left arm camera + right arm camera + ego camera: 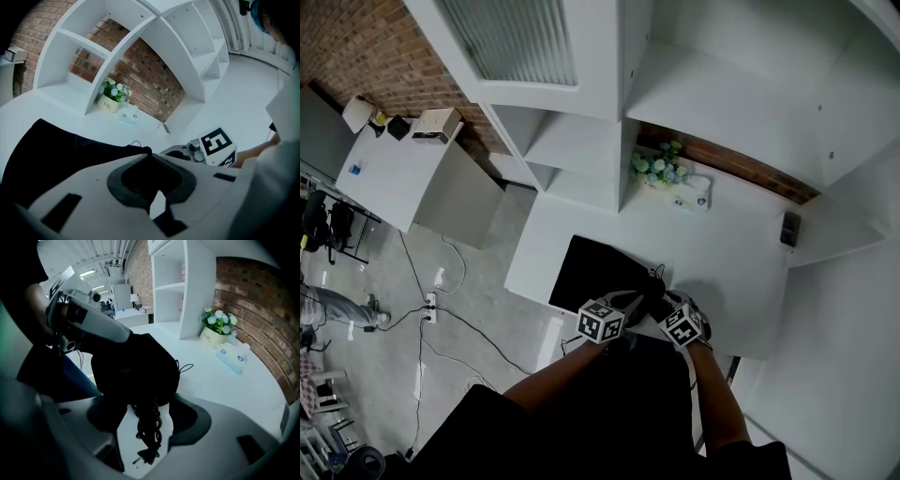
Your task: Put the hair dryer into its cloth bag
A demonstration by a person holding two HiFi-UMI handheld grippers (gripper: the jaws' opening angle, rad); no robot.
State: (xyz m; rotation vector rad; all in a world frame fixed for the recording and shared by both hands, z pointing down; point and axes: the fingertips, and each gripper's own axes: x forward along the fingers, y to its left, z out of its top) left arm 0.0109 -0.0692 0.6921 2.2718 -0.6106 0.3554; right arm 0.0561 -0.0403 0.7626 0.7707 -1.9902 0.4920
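A black cloth bag point(592, 270) lies on the white table point(741, 281). My left gripper point(636, 300) is shut on the bag's near edge; in the left gripper view black fabric point(70, 150) runs from its jaws point(150, 161) off to the left. My right gripper point(667, 304) stands open beside it, pointing steeply down. In the right gripper view the hair dryer's coiled black cord point(146, 423) and plug point(143, 456) hang out of the bag point(136, 364) between the wide jaws, untouched by the pads. The dryer's body is hidden.
A white shelf unit point(581, 141) stands at the table's back. A flower pot point(656, 170) and a tissue box point(695, 194) sit by the brick wall, and a small dark object point(789, 228) at the far right. Cables lie on the floor point(431, 309) to the left.
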